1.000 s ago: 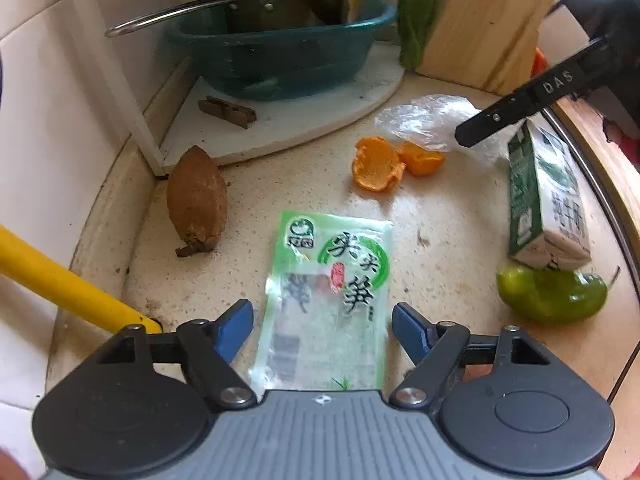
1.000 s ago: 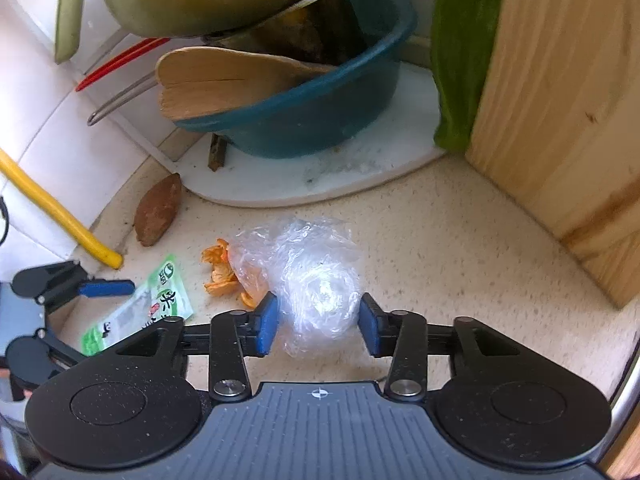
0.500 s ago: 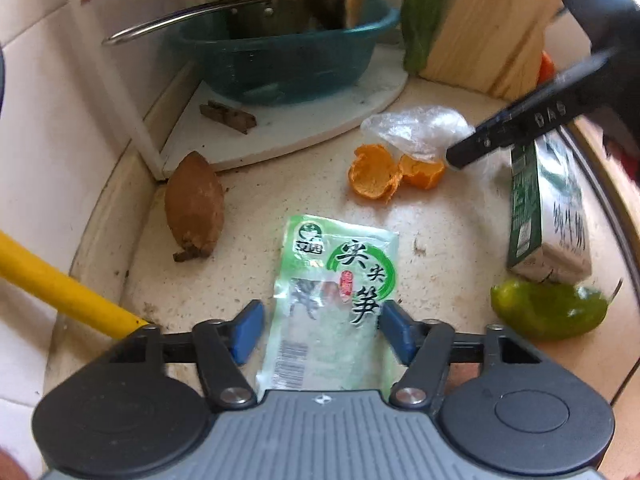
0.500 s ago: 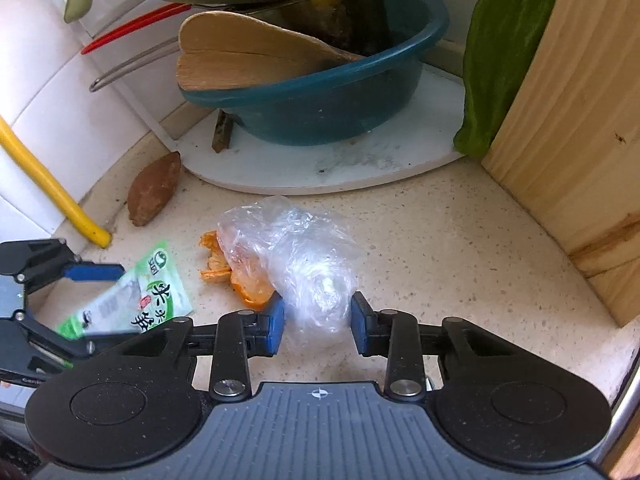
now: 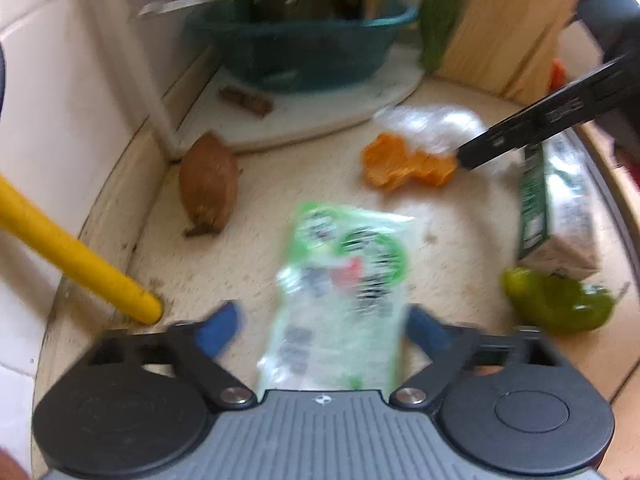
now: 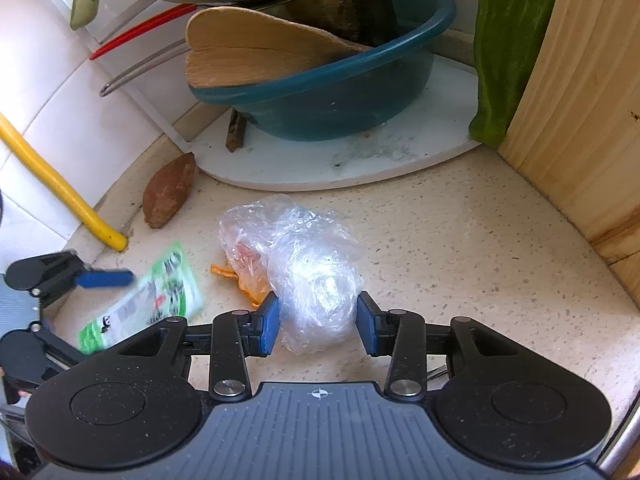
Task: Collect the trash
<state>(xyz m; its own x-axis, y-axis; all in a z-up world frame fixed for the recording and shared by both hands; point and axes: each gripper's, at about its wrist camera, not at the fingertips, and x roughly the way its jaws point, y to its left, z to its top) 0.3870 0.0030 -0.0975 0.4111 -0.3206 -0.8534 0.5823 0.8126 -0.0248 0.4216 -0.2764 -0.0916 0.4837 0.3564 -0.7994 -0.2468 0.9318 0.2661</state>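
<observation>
A green and white snack packet (image 5: 344,288) lies blurred on the speckled counter between the blue fingers of my left gripper (image 5: 324,330), which stand wide apart and clear of it. It also shows as the tilted packet (image 6: 148,300) in the right wrist view. A crumpled clear plastic bag (image 6: 316,276) sits between the pads of my right gripper (image 6: 319,322), which is open with the pads close to the bag's sides. Orange peel (image 5: 404,164) lies partly under that bag. A green and white carton (image 5: 556,216) stands at the right.
A brown sweet potato (image 5: 208,184) lies by the wall beside a yellow pipe (image 5: 80,264). A teal basin (image 6: 332,96) with pots and a wooden spatula sits on a white board. A wooden board (image 6: 580,100) leans at the right; a green pepper (image 5: 556,304) lies near the carton.
Both grippers' fingers narrowed half a second ago and now stand wider again. The left wrist view has gone blurred and the packet looks shifted and tilted. The bag stays between the right pads.
</observation>
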